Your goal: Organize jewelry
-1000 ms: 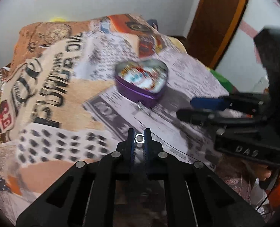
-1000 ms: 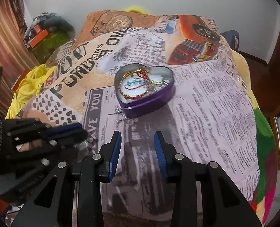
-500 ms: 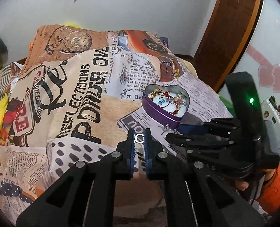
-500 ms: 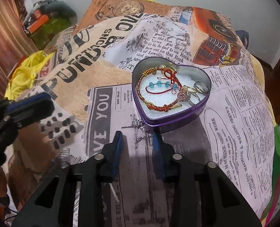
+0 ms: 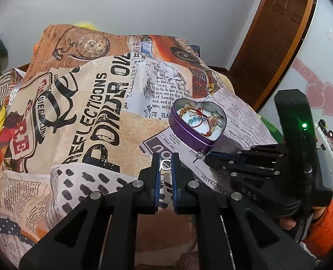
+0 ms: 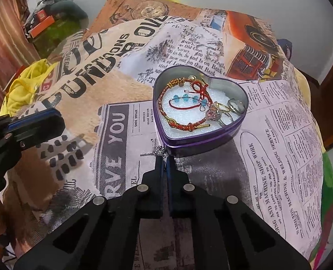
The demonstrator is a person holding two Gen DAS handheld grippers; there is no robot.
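Left gripper clamped on a small silver ring, held above the printed blanket. Right gripper jaws have just been closing, now pinched on a silver trinket lying on the blanket, touching the near wall of the heart tin. Tin holds a red bracelet and rings.

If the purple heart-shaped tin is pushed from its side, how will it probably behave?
The purple heart-shaped tin is low and wide, so it will probably slide rather than tip. It rests on a soft printed cloth, which may bunch and drag. The loose bracelets and rings inside look light and would likely shift or rattle.
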